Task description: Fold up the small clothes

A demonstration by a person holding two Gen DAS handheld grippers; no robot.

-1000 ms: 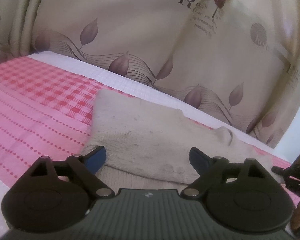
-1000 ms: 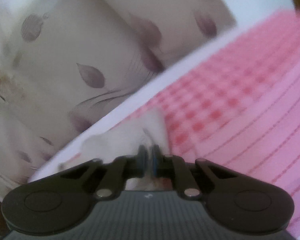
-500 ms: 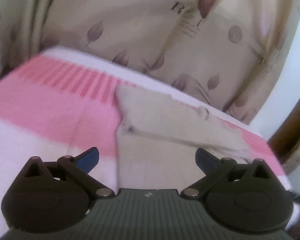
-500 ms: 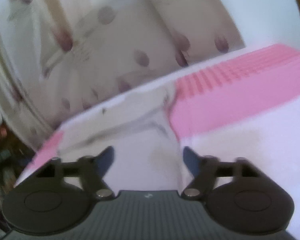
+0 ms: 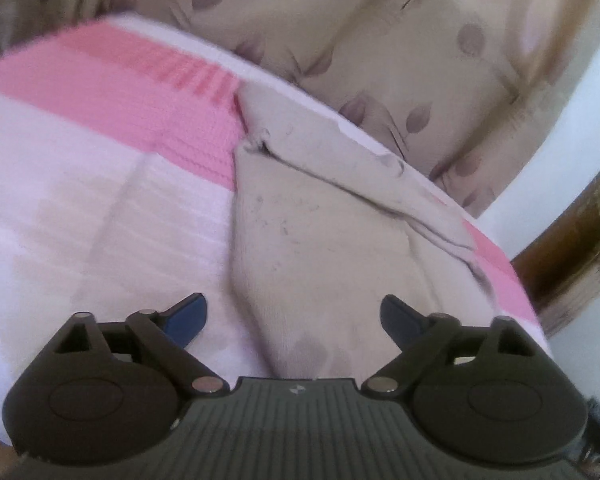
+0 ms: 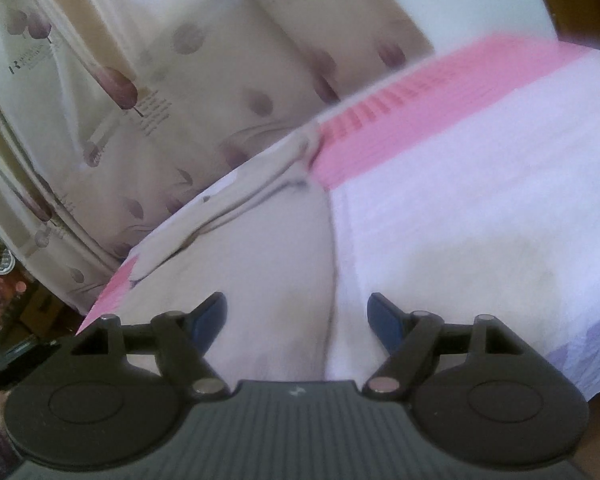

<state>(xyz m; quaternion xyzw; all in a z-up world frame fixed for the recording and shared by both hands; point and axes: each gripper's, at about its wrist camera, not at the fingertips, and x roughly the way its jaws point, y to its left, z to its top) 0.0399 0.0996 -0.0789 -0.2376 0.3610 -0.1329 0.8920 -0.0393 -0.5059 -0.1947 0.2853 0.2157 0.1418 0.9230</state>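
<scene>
Beige knit, a small garment (image 5: 320, 216) lies on the pink-and-white bed cover (image 5: 100, 184), its far part folded over in a flap along the far edge of the bed by the leaf-print curtain (image 5: 380, 40). Above its near end the left gripper (image 5: 294, 316) hangs with its jaws apart, having just closed a little, nothing pressed between them. To the right, the right gripper (image 6: 296, 316) also stands with jaws apart over the garment's right edge, gripping nothing. Both views are blurred.
</scene>
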